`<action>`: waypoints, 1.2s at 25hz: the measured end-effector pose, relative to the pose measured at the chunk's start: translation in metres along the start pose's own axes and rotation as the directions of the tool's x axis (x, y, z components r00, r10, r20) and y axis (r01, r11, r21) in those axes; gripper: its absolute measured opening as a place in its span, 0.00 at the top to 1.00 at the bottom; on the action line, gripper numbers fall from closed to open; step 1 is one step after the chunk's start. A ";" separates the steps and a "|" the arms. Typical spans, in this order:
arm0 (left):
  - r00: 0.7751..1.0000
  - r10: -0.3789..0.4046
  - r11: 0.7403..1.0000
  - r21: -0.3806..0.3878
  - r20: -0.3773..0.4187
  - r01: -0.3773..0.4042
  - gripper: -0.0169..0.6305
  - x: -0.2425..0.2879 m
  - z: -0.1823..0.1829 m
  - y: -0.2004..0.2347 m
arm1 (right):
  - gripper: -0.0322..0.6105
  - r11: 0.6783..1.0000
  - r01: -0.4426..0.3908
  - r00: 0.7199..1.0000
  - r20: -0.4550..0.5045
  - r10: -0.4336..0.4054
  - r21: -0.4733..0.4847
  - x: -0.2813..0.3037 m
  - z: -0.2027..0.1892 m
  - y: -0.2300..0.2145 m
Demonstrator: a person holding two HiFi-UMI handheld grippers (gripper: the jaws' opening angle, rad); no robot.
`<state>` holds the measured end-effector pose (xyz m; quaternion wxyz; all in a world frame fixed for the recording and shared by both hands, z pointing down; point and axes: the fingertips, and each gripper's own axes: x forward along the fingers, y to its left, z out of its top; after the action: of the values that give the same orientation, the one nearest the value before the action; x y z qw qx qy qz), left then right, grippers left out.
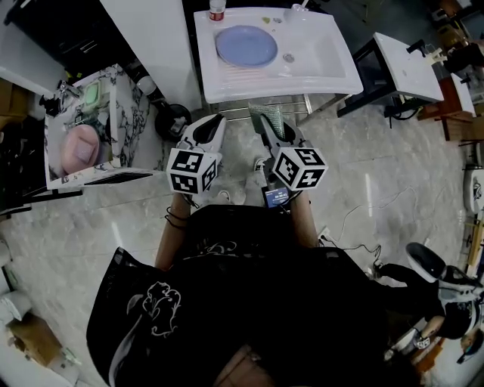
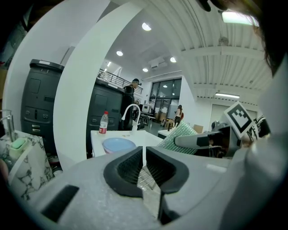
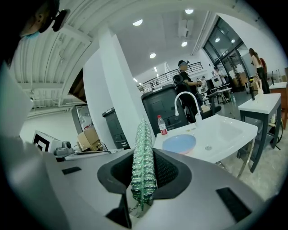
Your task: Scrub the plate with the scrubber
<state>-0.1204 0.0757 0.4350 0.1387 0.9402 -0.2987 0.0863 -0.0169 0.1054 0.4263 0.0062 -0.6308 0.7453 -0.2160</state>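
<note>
Right gripper jaws clamp the green scrubber; left gripper jaws are together, empty. The blue plate lies on the far sink.

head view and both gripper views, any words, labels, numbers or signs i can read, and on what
None can be read as text.
Bottle: red label, print too small.
Cube on left tool, cube on right tool: black-and-white square markers, no letters.
Screen by the right tool's cube: too blurred.
</note>
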 end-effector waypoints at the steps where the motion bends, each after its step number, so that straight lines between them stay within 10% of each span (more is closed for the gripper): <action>1: 1.000 0.005 1.000 -0.002 -0.003 -0.005 0.92 0.004 0.000 0.002 | 0.81 1.000 -0.001 1.000 -0.003 0.001 0.002 0.003 0.001 -0.004; 30: 0.953 0.299 0.952 -0.049 -0.037 -0.301 0.92 0.226 0.052 0.014 | 0.81 0.959 -0.285 0.948 -0.151 0.281 -0.005 0.144 0.085 -0.194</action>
<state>0.0577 -0.0726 0.4440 0.1535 0.8785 -0.4383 0.1120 0.1598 -0.0788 0.4517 -0.0267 -0.4996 0.8292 -0.2494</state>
